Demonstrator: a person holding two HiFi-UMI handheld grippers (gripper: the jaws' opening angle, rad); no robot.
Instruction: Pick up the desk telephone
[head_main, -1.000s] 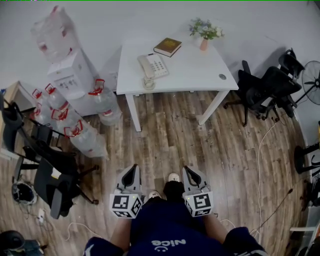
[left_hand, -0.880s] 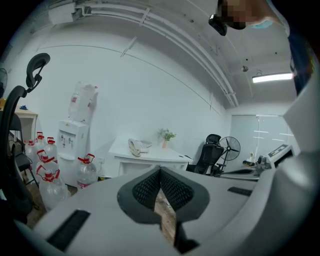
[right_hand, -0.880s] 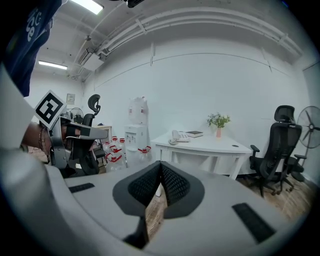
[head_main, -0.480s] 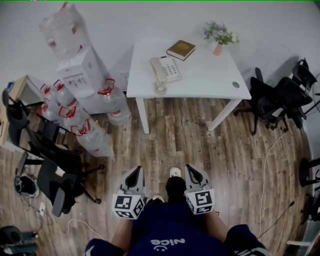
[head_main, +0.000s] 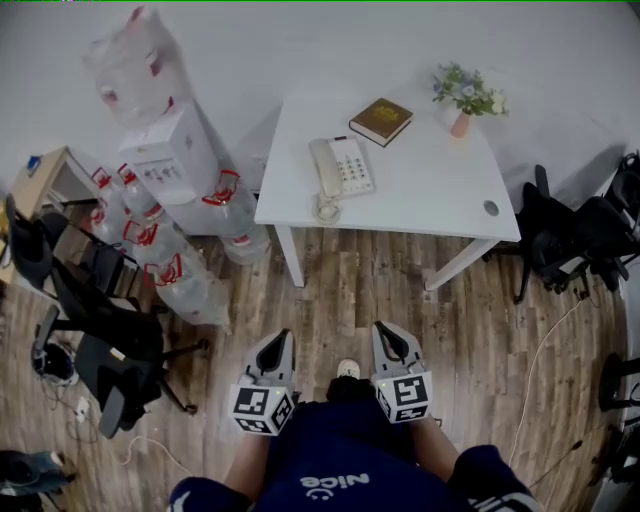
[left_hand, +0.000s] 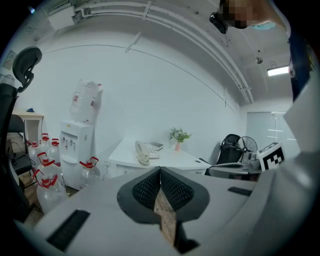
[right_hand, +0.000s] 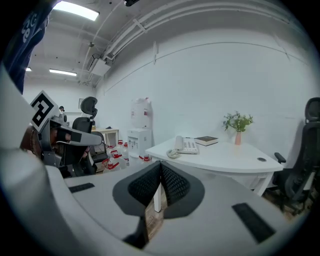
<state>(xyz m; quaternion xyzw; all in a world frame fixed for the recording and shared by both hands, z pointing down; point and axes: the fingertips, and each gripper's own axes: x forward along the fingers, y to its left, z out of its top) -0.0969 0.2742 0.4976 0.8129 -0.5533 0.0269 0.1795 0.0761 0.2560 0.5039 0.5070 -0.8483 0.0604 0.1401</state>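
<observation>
The desk telephone (head_main: 343, 168) lies on the white table (head_main: 430, 195) near a brown book (head_main: 381, 121), well apart from the left gripper (head_main: 279, 341) and right gripper (head_main: 384, 333), both clenched tight on nothing, above the wooden floor (head_main: 360, 290).

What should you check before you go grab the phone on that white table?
1. The white desk telephone sits on the white table, handset on its cradle: ok.
2. The left gripper open to grab: not ok, jaws shut, empty.
3. The right gripper open: not ok, shut, empty.
4. Phone within reach: not ok, wooden floor lies between.
5. The brown book and pink flower vase stand apart from the phone: ok.
6. The curly cord free to lift: cannot tell.
</observation>
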